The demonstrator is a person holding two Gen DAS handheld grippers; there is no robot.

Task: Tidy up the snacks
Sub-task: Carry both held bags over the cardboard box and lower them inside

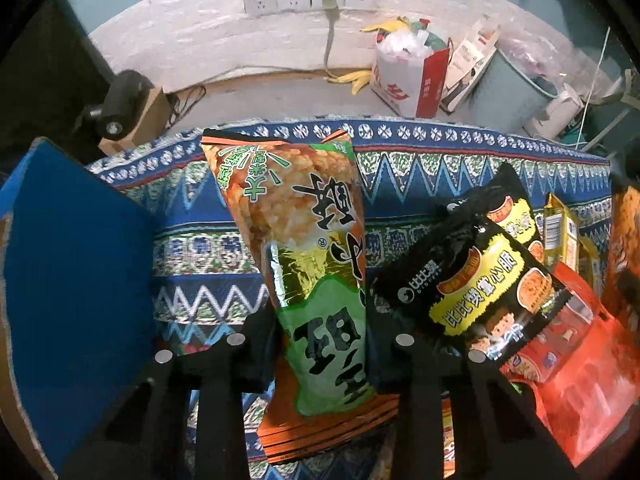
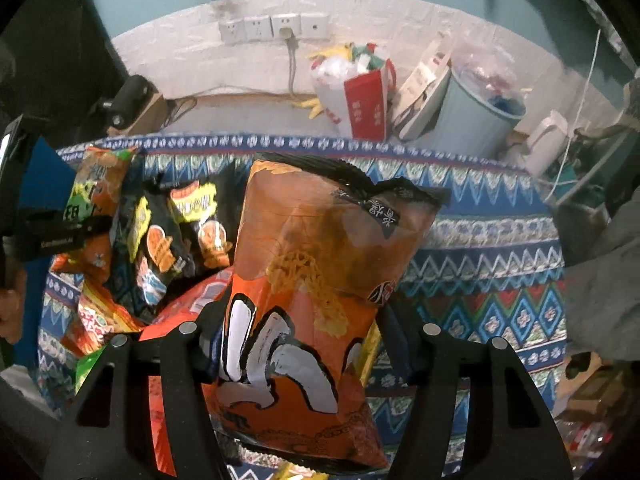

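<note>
The left claw (image 1: 320,344) is clamped on a green-and-orange bag (image 1: 308,264), its two fingers pressed against the bag's lower sides, and the bag stands up and away from the claw with its top edge farthest out. Just to the claw's right, a black bag (image 1: 480,276) leans against the right finger, and under that lies a red pack (image 1: 584,380); farther right stands a yellow pack (image 1: 560,232). To the claw's left rises a blue box wall (image 1: 76,280). Beneath and beyond all this spreads the patterned cloth (image 1: 420,168). The right claw (image 2: 304,344) grips an orange bag (image 2: 316,280) the same way, fingers closed on its lower part, the black-edged top pointing away from the claw. Left of this claw sits the heap of snacks, the black bag (image 2: 160,240) nearest, with the green-and-orange bag (image 2: 100,188) beyond it in the other claw. Past the cloth's (image 2: 500,240) far edge, ahead of both claws, stand a red-and-white carrier (image 2: 360,100), a pale bin (image 2: 472,120) and a row of wall sockets (image 2: 272,26).
</note>
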